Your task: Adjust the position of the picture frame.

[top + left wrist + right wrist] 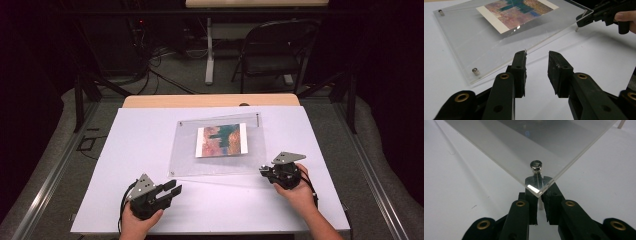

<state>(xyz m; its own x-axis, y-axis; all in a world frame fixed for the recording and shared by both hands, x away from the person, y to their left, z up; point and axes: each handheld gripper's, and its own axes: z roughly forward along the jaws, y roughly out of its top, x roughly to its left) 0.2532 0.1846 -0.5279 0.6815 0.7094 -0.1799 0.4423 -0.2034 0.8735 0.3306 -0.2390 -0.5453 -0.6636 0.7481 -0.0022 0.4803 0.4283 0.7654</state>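
From above, a clear frame (218, 145) with a print (222, 140) lies mid-surface, long axis across; the right gripper (266, 171) meets its near right corner, the nearer hand. In the left gripper view, the left gripper (537, 58), jaws wide, sits just short of the frame's near edge. In the right gripper view, narrow jaws pinch the corner post (539, 202) under a stud (536, 165).

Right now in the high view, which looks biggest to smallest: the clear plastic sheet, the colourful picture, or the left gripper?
1. clear plastic sheet
2. colourful picture and left gripper: they look about alike, and the gripper is nearer the camera, so I won't rank them.
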